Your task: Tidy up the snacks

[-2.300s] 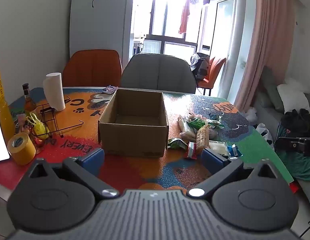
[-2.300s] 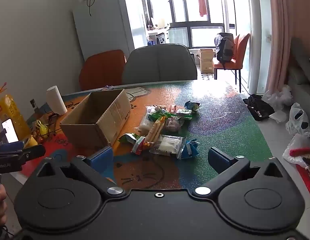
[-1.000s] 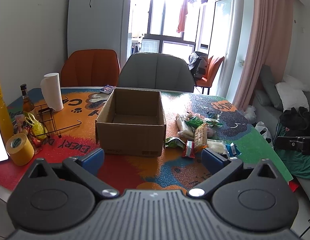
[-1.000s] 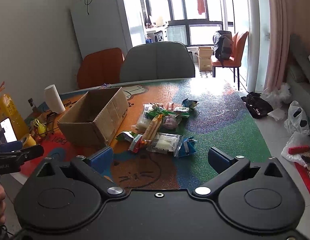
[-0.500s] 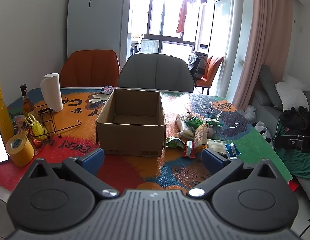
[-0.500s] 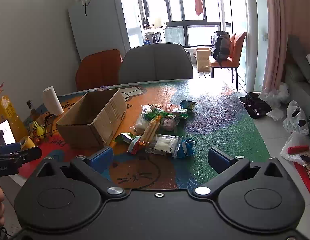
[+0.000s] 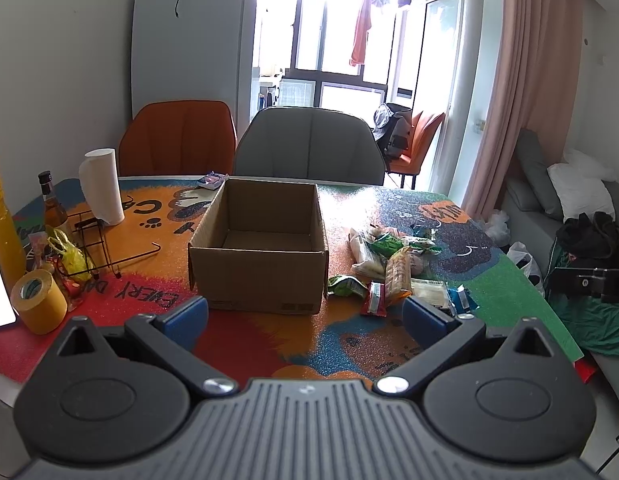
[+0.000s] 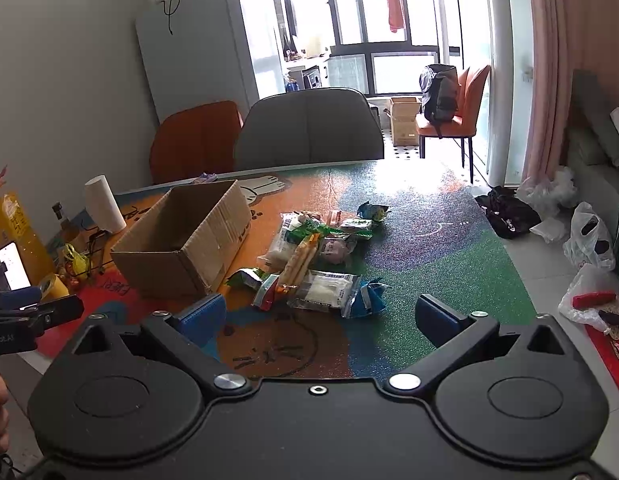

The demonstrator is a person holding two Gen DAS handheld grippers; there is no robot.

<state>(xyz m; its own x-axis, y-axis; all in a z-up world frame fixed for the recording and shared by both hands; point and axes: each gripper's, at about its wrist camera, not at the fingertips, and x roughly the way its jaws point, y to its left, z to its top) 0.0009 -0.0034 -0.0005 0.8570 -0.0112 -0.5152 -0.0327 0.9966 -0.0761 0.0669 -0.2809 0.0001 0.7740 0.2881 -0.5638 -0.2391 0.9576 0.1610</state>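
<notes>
Plainly, both tools hung above the near edge of the counter [image 7: 269,344] with nothing between their fingers; the left tool [image 7: 305,316] stood with its blue pads wide apart, and the right tool [image 8: 321,312] was spread just as wide. From the left wrist the cardboard box [image 7: 258,246] sat straight ahead, open at the top and empty as far as its floor showed; the snacks [image 7: 393,270] lay in a loose heap just to its right, a long orange packet [image 7: 398,276] on top, a green packet [image 7: 345,285] nearest the box. That view alone showed the roll of tape [image 7: 38,301], the bottle [image 7: 52,208] and the wire rack [image 7: 105,248] clearly on the left side; it also caught the black body of the other tool at the far right edge. From the right wrist the box [image 8: 185,242] appeared at an angle to the left, its corrugated side turned toward the heap [image 8: 317,256]; only here could one see the clear white packet [image 8: 327,289] and the blue packet [image 8: 369,294] at the near end of the pile, another blue packet [image 8: 372,211] at the far end, and the floor beyond with plastic bags [image 8: 589,236]. Both views held the paper towel roll [image 7: 101,187] and the grey chair [image 8: 309,128] behind the counter.
</notes>
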